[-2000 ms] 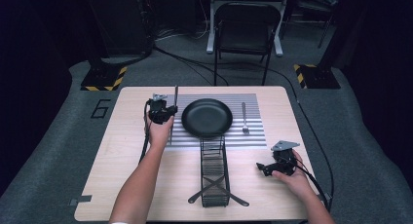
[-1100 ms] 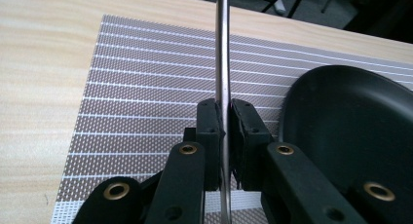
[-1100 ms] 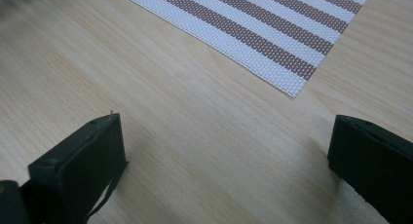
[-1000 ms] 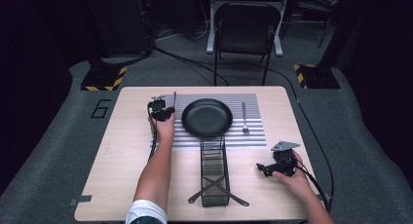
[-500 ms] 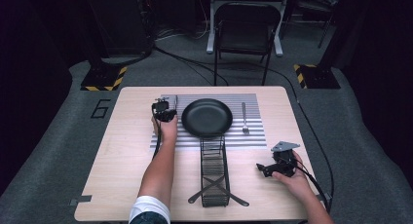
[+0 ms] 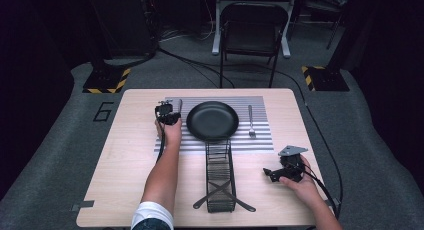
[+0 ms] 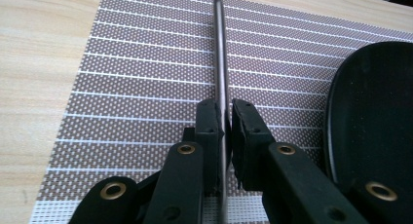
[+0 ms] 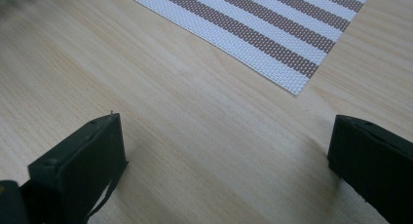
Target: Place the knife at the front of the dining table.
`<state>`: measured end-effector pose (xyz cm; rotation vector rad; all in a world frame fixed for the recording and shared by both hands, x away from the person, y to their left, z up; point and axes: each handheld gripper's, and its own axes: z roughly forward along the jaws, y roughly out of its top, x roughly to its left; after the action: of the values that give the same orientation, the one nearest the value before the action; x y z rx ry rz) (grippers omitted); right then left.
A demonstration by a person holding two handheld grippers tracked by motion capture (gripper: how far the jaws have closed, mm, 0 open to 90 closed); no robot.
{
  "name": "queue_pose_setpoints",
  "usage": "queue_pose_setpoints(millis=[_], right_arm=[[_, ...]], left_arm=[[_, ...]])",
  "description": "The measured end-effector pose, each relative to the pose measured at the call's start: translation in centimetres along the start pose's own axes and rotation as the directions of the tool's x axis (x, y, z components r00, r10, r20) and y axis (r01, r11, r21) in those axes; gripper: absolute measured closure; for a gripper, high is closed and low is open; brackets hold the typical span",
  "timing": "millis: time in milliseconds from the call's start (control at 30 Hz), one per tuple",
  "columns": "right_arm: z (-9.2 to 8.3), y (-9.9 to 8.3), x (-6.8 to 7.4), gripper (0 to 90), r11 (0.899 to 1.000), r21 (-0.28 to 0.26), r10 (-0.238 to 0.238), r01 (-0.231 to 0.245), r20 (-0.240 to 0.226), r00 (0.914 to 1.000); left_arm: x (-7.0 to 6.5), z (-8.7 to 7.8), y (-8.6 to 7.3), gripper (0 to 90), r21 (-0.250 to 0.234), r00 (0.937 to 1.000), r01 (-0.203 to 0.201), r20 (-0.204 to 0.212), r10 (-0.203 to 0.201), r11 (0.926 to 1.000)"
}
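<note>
- This is a recording studio or lab set up to imitate a dining spot, not a lived-in home.
- A lone wooden counter [image 6: 125, 155] stands on grey carpet [image 6: 60, 155], with dark surroundings on all sides.
- A large "6" [image 6: 103, 111] is marked on the carpet at about 9 o'clock from the counter, like a station number.
- Black-and-yellow hazard-striped bases [image 6: 106, 80] sit at 11 and 1 o'clock.
- Cables [image 6: 200, 65] run loose across the floor at 12 o'clock, past an empty folding chair [image 6: 250, 27].
- The striped placemat [image 6: 260, 140], black plate [image 6: 212, 121] and fork [image 6: 251, 121] lend the only domestic touch.
</note>
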<state>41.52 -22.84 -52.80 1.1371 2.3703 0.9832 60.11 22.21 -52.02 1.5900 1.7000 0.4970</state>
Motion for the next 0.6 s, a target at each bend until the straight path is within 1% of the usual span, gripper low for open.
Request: queue_pose_setpoints(millis=[100,200,267,300,333,433,500,567,600], right_arm=[[0.0,0.0,0.0,0.0,1.000,0.000,0.000,0.000,0.000,1.0000],[0.0,0.0,0.0,0.0,1.000,0.000,0.000,0.000,0.000,1.0000],[0.0,0.0,0.0,0.0,1.000,0.000,-0.001,0.001,0.000,1.0000],[0.0,0.0,0.0,0.0,1.000,0.001,0.000,0.000,0.000,1.0000],[0.0,0.0,0.0,0.0,1.000,0.000,-0.001,0.001,0.000,1.0000],[0.0,0.0,0.0,0.0,1.000,0.000,-0.001,0.001,0.000,1.0000],[0.0,0.0,0.0,0.0,1.000,0.000,-0.001,0.001,0.000,1.0000],[0.0,0.0,0.0,0.0,1.000,0.000,0.000,0.000,0.000,1.0000],[0.0,0.0,0.0,0.0,1.000,0.001,0.000,0.000,0.000,1.0000]], left_arm=[[0.1,-0.1,0.0,80.8,0.005,1.0000,0.005,0.002,-0.005,1.0000],[0.2,-0.1,0.0,80.2,0.003,1.0000,-0.005,0.006,0.005,1.0000],[0.2,-0.1,0.0,78.8,0.006,1.0000,-0.007,0.000,0.007,1.0000],[0.1,-0.2,0.1,77.3,0.007,0.9996,-0.025,-0.015,0.025,0.9997],[0.1,-0.2,0.1,75.6,0.010,0.9993,-0.033,-0.018,0.033,0.9994],[0.3,-0.6,0.3,73.9,0.007,0.9990,-0.044,-0.007,0.044,0.9990],[0.5,-1.0,0.3,71.8,0.008,0.9991,-0.043,0.008,0.042,0.9991],[0.6,-1.5,0.3,69.0,0.020,0.9985,-0.054,0.011,0.054,0.9983],[0.8,-1.7,0.2,68.2,0.023,0.9985,-0.052,0.016,0.051,0.9984]])
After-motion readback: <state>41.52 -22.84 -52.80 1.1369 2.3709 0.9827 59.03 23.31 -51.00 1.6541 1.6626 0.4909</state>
